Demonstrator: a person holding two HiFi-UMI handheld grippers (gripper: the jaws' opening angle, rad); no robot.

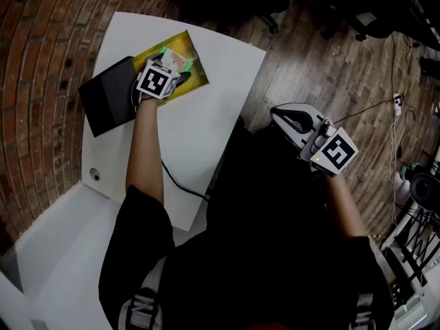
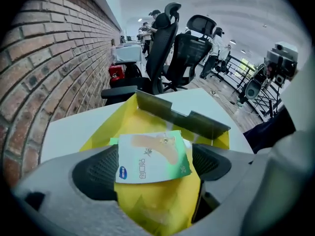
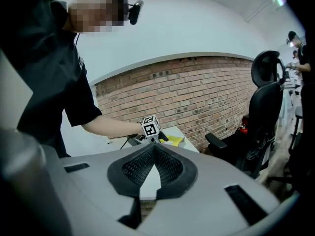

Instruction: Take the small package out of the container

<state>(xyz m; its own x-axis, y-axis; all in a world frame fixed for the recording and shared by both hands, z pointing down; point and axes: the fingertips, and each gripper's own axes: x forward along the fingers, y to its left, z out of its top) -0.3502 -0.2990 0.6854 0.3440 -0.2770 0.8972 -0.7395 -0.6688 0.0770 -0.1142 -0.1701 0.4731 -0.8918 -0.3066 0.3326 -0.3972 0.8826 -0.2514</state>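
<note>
The small package (image 2: pixel 150 157), a flat white and green sachet, lies on top of the open yellow container (image 2: pixel 101 134) on the white table (image 1: pixel 220 81). My left gripper (image 2: pixel 155 167) stands open around it, one dark pad on each side, neither pressing on it. From the head view, this gripper (image 1: pixel 173 66) hovers over the yellow container (image 1: pixel 196 75), with a corner of the package (image 1: pixel 181 60) showing between the jaws. My right gripper (image 1: pixel 276 111) is shut and empty, held off the table's right side over the wooden floor; in its own view the fingertips (image 3: pixel 155 145) meet.
A flat black lid or pad (image 1: pixel 110 96) lies left of the container. A grey flap (image 2: pixel 182 114) stands up at the container's far side. A black cable (image 1: pixel 184 184) crosses the table. Office chairs (image 2: pixel 165 43) and a brick wall (image 2: pixel 49 58) lie beyond the table.
</note>
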